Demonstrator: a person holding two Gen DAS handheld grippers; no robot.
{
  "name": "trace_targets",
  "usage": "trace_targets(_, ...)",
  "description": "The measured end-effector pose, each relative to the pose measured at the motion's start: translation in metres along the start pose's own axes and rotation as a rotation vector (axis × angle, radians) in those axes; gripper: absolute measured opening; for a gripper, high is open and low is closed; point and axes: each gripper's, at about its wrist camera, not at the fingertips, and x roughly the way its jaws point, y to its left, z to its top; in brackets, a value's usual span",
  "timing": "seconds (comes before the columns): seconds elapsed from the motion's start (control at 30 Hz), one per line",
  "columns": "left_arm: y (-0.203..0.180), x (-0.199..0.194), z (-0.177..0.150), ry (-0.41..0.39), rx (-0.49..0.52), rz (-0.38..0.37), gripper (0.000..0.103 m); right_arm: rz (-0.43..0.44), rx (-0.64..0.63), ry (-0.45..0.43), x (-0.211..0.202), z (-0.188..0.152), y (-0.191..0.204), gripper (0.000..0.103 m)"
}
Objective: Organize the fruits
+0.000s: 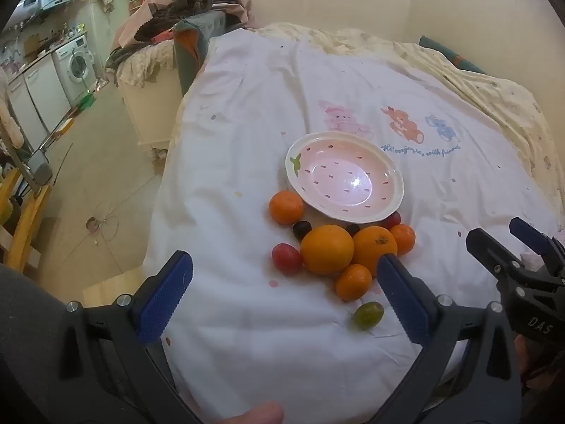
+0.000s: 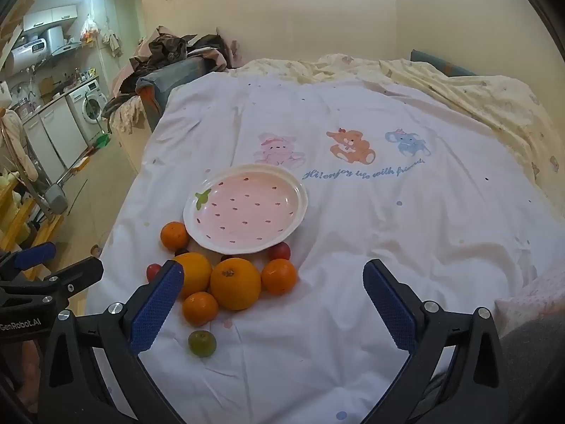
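A pink strawberry-pattern plate (image 1: 393, 190) (image 2: 300, 198) lies empty on the white bedsheet. Just in front of it sits a cluster of fruit: two large oranges (image 1: 327, 249) (image 2: 236, 282), several small mandarins (image 1: 286, 207) (image 2: 279, 275), red and dark small fruits (image 1: 286, 259) (image 2: 280, 251), and one green fruit (image 1: 368, 315) (image 2: 202, 343) nearest me. My left gripper (image 1: 284, 272) hovers open just short of the cluster, nothing between its blue pads. My right gripper (image 2: 273, 282) is open too, to the right of the fruit, holding nothing.
The white sheet (image 2: 370, 247) with cartoon animals covers a bed; a cream blanket (image 2: 476, 95) is bunched at the far right. The bed's left edge drops to a tiled floor (image 1: 99, 183). A pile of clothes (image 1: 183, 7) and a washing machine (image 1: 76, 63) stand beyond.
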Motion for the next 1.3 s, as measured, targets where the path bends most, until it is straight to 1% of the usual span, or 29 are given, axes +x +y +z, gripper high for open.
trace_targets(0.47, 0.0053, -0.0003, -0.0035, -0.003, -0.002, 0.004, 0.103, -0.003, -0.001, -0.007, -0.0034, 0.0012, 0.0006, 0.103)
trace_targets(1.3, 0.0075, -0.0013, 0.0002, 0.002, -0.007, 0.017, 0.103, -0.002, 0.007, -0.007, -0.0009, 0.0001, -0.0014, 0.103)
